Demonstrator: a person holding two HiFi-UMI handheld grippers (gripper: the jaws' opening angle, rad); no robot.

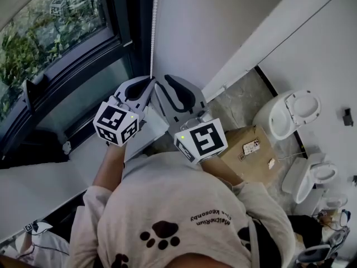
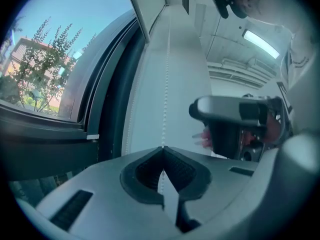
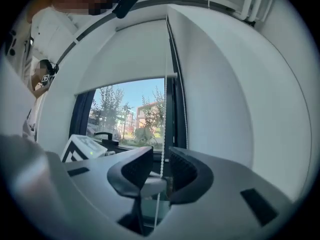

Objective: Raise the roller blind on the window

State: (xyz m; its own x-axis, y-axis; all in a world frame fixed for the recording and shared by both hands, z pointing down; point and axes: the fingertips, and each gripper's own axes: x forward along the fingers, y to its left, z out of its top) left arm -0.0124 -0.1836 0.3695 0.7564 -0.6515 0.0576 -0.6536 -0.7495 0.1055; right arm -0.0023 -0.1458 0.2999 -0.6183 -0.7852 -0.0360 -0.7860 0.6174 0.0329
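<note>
The left gripper [image 2: 162,149] has its jaws pinched together on the white bead chain [image 2: 165,84], which runs straight up from the meeting pads along the wall beside the window [image 1: 50,27]. The right gripper [image 3: 161,171], just beside it, has its jaws apart; the chain [image 3: 164,109] hangs in the gap between the dark pads, touching neither. The roller blind [image 3: 130,59] covers the upper glass.

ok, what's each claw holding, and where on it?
Left claw: shut on the thin white beaded blind cord, along its hanging run. Right claw: open, nothing held.
</note>
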